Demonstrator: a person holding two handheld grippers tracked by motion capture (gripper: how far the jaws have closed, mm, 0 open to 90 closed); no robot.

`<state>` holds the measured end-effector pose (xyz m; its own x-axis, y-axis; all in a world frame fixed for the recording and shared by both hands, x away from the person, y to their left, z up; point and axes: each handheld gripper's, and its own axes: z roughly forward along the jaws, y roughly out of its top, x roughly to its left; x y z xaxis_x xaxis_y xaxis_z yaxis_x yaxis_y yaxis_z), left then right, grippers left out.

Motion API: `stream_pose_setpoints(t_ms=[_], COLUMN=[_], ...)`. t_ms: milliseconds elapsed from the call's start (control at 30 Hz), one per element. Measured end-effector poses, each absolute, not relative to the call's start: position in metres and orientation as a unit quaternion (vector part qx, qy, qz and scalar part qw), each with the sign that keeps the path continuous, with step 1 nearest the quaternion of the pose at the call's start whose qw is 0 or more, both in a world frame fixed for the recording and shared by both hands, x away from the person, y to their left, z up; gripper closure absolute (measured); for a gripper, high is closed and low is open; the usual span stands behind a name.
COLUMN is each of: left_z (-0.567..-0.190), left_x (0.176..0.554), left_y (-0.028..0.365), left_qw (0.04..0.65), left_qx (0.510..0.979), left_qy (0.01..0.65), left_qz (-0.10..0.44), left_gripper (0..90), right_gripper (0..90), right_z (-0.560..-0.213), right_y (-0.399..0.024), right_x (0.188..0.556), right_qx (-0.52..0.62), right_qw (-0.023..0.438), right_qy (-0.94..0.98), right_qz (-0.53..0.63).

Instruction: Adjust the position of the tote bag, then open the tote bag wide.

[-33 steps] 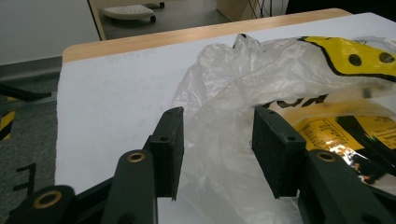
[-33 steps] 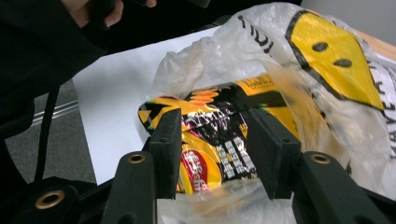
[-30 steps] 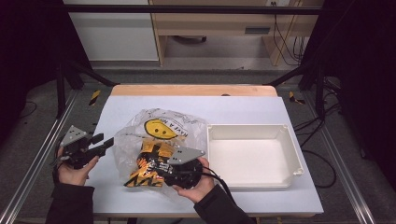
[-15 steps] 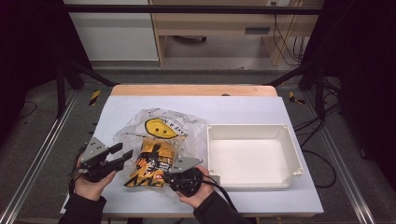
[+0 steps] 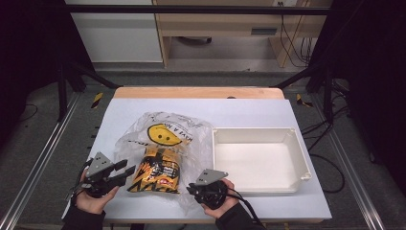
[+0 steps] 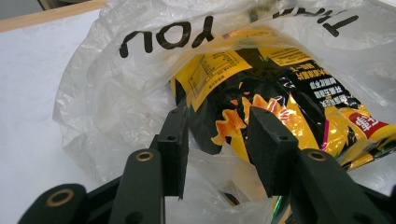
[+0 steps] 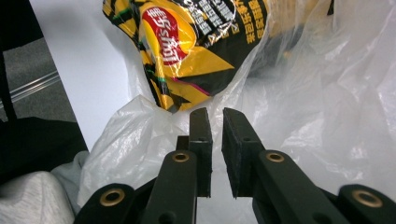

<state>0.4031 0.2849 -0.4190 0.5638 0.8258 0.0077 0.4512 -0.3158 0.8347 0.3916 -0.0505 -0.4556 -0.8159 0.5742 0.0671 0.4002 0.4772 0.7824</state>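
**Both grippers at the plastic bag, chip bag half out**

Landmark: the white tray (image 5: 300,158), sitting on the table (image 5: 249,112) toward its right side.

The clear plastic bag (image 5: 191,132), printed with a yellow smiley and black lettering, lay just left of the tray, its right edge touching or nearly touching the tray's left wall. The yellow-and-black chip bag (image 5: 158,171) stuck out of the plastic bag's near end, left of the tray and closer to the person than the smiley print.

The left gripper (image 5: 120,171) was well left of the tray, just beside the chip bag's left edge and pointing at it. In the left gripper view its jaws (image 6: 219,149) stood partly open and had just been closing; crumpled plastic film and the chip bag (image 6: 261,93) lay between and just beyond the pads, but could not tell if the pads pressed on anything.

The right gripper (image 5: 192,188) was near the tray's near-left corner, on the loose plastic at the bag's mouth. In the right gripper view its jaws (image 7: 217,140) were almost closed with a thin gap, having just opened slightly; plastic film (image 7: 327,116) sat behind them, and a pinch on it could not be confirmed. The chip bag (image 7: 187,42) lay just ahead of the tips, apart from them.
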Motion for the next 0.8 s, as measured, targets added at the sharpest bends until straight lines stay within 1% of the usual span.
stream_pose_setpoints(t_ms=[67,300,567,700,800], left_z=[-0.42,-0.424,-0.426,-0.427,-0.427], left_x=[0.402,0.401,0.402,0.403,0.403], left_y=[0.285,0.284,0.286,0.287,0.287], left_qw=[0.415,0.409,0.408,0.407,0.406], left_qx=[0.781,0.785,0.786,0.786,0.786], left_qy=[0.41,0.408,0.407,0.41,0.409], left_qz=[0.226,0.223,0.223,0.221,0.221], left_gripper=[59.3,59.6,58.8,57.8,56.7], right_gripper=[79.6,69.8,62.6,62.2,66.7], right_z=[-0.456,-0.434,-0.446,-0.455,-0.463], right_y=[-0.05,-0.041,-0.019,-0.017,-0.017], right_x=[0.392,0.386,0.386,0.387,0.387], right_qx=[0.281,0.252,0.244,0.249,0.26], right_qw=[0.103,0.12,0.108,0.111,0.109], right_qy=[0.856,0.836,0.847,0.853,0.859], right_qz=[0.422,0.472,0.459,0.444,0.427])
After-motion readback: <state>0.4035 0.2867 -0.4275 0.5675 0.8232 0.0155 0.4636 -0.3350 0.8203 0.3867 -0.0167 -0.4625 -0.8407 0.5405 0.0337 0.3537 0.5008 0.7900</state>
